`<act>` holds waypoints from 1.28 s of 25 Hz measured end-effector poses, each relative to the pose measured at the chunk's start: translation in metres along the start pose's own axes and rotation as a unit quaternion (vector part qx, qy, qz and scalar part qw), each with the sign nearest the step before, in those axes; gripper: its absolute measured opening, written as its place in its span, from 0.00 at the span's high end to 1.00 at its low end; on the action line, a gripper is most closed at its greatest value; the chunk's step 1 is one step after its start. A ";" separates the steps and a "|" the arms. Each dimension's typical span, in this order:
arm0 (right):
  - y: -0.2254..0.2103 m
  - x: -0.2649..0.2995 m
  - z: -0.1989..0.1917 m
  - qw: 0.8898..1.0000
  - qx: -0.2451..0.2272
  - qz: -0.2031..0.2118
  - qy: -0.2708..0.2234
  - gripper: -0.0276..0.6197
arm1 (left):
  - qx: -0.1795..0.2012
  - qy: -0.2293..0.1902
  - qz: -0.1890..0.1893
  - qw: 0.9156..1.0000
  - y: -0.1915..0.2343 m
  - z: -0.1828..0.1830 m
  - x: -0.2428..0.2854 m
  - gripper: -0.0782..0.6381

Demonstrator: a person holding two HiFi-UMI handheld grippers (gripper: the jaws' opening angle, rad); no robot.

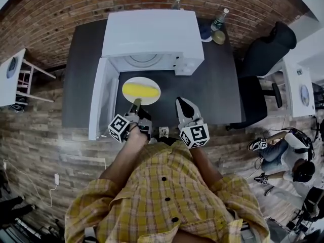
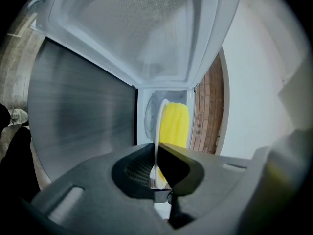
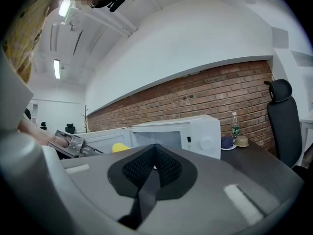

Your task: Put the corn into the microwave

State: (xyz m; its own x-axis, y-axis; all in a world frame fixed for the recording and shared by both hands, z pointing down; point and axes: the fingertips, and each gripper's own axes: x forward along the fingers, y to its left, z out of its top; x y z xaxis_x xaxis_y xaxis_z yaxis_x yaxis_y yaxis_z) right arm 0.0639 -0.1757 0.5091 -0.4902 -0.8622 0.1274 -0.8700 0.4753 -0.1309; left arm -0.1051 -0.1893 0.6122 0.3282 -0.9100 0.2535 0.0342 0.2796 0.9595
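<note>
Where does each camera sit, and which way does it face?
Head view: on the person's head, looking steeply down at the white microwave oven; yellow checked shirt, left gripper and right gripper show.
Left gripper view: on that gripper, facing the open oven; fingers pinch the white round plate.
Right gripper view: on that gripper, level toward the oven; fingers shut, empty.
Shared: all show the yellow corn cob.
</note>
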 end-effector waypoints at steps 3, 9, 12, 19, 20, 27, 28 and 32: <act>-0.007 0.006 0.000 1.000 0.000 0.005 0.000 0.95 | 0.004 -0.005 0.002 1.000 0.001 0.002 0.013 0.87; -0.014 0.018 -0.004 1.000 -0.001 0.024 0.007 0.95 | -0.002 -0.024 0.007 1.000 0.010 0.009 0.039 0.87; -0.013 0.024 -0.004 0.999 -0.004 0.036 0.010 0.95 | -0.010 -0.033 0.012 0.999 0.015 0.014 0.050 0.87; -0.017 0.035 -0.004 0.999 -0.007 0.045 0.012 0.95 | -0.006 -0.044 0.017 0.999 0.018 0.021 0.077 0.87; -0.018 0.036 -0.005 0.999 -0.007 0.045 0.013 0.95 | -0.007 -0.045 0.017 0.999 0.018 0.022 0.081 0.87; -0.027 0.043 -0.008 0.999 -0.008 0.040 0.020 0.95 | -0.004 -0.047 0.020 0.999 0.024 0.028 0.110 0.87; -0.028 0.044 -0.008 0.999 -0.008 0.039 0.021 0.95 | -0.004 -0.048 0.021 0.999 0.025 0.030 0.113 0.87; -0.032 0.047 -0.009 0.999 -0.006 0.038 0.024 0.95 | -0.003 -0.055 0.026 0.998 0.031 0.036 0.125 0.87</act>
State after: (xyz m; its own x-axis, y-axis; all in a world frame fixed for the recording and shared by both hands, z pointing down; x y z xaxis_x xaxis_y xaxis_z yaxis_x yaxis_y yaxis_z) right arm 0.0680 -0.2296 0.5281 -0.5561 -0.8146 0.1648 -0.8310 0.5409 -0.1300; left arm -0.0969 -0.3052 0.6775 0.2231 -0.9221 0.3161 0.0249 0.3296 0.9438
